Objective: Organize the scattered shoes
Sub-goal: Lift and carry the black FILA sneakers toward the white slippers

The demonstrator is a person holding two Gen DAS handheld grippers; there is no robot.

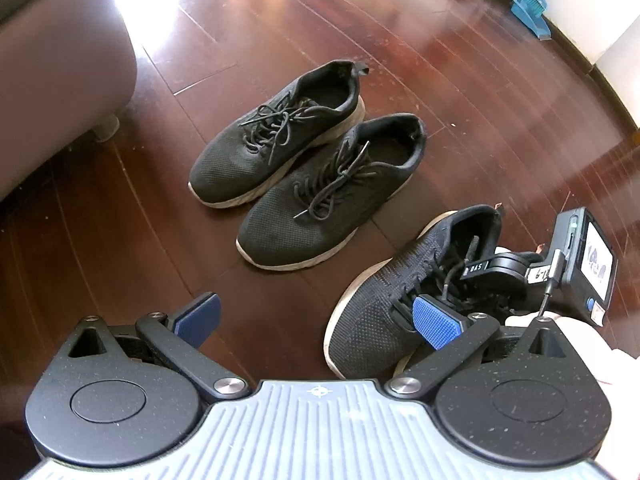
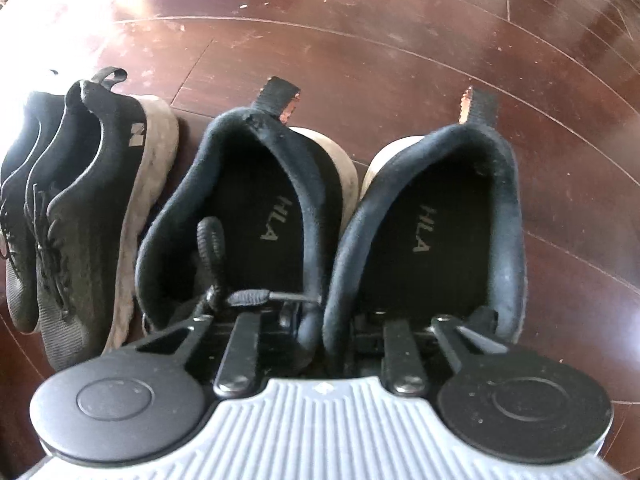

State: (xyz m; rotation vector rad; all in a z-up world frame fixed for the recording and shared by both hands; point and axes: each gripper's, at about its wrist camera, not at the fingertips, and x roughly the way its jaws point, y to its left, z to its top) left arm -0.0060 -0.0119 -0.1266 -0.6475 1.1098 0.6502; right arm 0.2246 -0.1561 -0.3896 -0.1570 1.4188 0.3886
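Observation:
In the left wrist view, a pair of black mesh sneakers [image 1: 304,160] with pale soles stands side by side on the wood floor, toes towards me. My left gripper [image 1: 316,320] hangs open near the camera, nothing between its blue pads [image 1: 436,326]. To its right lies a black knit sneaker [image 1: 384,304] with the right gripper's body [image 1: 500,266] reaching into its opening. In the right wrist view, two black HLA sneakers [image 2: 320,208] sit heel-away, collars touching. My right gripper [image 2: 320,320] has one finger inside each shoe and pinches the two adjacent collars; its fingertips are hidden.
A grey sofa [image 1: 60,60] with a short leg [image 1: 106,128] fills the left. A blue brush [image 1: 528,0] leans by white furniture [image 1: 600,20] at the far right. The other sneaker pair [image 2: 80,208] lies just left of the held shoes. Bare wood floor [image 2: 360,40] stretches beyond.

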